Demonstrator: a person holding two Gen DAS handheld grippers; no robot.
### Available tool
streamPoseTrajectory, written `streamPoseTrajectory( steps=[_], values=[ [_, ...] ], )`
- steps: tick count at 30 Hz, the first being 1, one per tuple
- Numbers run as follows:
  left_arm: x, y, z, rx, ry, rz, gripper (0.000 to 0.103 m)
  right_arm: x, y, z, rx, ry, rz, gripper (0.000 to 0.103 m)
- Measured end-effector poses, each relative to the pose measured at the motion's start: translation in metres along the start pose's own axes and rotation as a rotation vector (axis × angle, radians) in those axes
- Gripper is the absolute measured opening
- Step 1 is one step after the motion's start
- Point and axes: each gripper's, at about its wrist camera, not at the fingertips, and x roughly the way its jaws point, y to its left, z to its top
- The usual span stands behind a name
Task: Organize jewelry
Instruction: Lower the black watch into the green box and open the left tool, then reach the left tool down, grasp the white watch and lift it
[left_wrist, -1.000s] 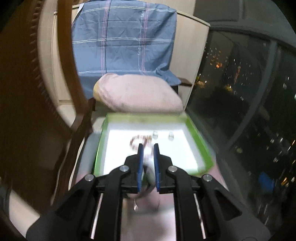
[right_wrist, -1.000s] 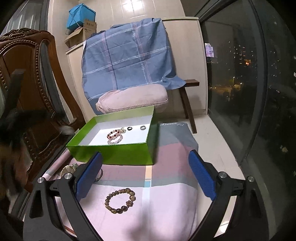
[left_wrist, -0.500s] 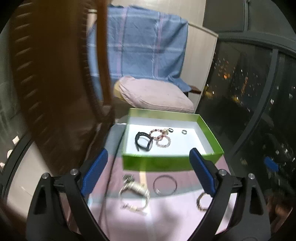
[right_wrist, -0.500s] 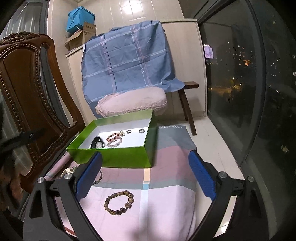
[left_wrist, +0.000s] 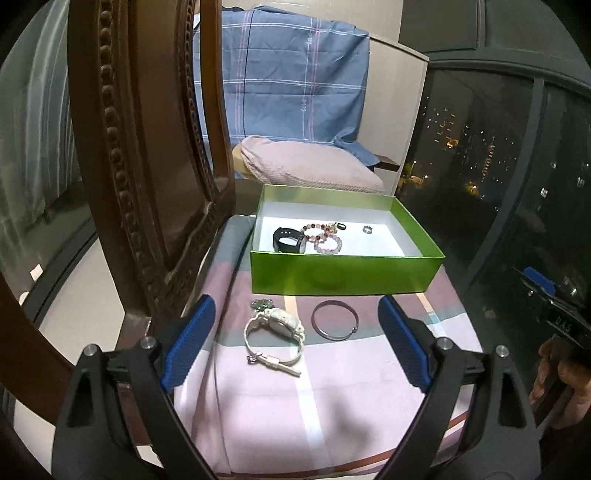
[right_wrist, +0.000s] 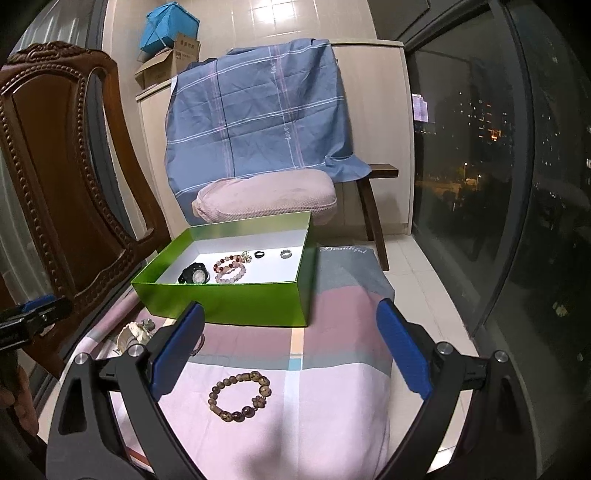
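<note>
My left gripper (left_wrist: 295, 301) stands open and empty above the pink cloth, with a white watch (left_wrist: 275, 332) and a metal bangle (left_wrist: 334, 325) lying just beyond its fingers. Behind them is the green box (left_wrist: 347, 273), which holds a black watch (left_wrist: 290, 240), pink bead bracelets (left_wrist: 325, 238), a black ring (left_wrist: 341, 226) and a silver ring (left_wrist: 366, 229). My right gripper (right_wrist: 290, 306) is open too, empty, over a brown bead bracelet (right_wrist: 242, 397) in front of the green box (right_wrist: 221, 302). The black watch (right_wrist: 194, 276) lies in the box's near left corner.
A carved wooden chair (left_wrist: 147, 184) rises close on the left. A pink pillow (right_wrist: 266, 197) and a blue checked cloth (right_wrist: 258, 110) are behind the box. Dark window glass (right_wrist: 517, 184) runs along the right. A small charm (left_wrist: 262, 303) lies by the white watch.
The left gripper was shut on the black watch over the box; it opened, the watch now lies in the box, and the gripper drew back toward the chair. The right gripper stayed put.
</note>
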Motion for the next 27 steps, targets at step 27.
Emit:
streamPoseTrajectory(
  steps=[27],
  values=[
    [0.045,-0.01,-0.019,0.061,0.159,0.011,0.089,0.0,0.0,0.0,0.005,0.02,0.009,0.092]
  ],
)
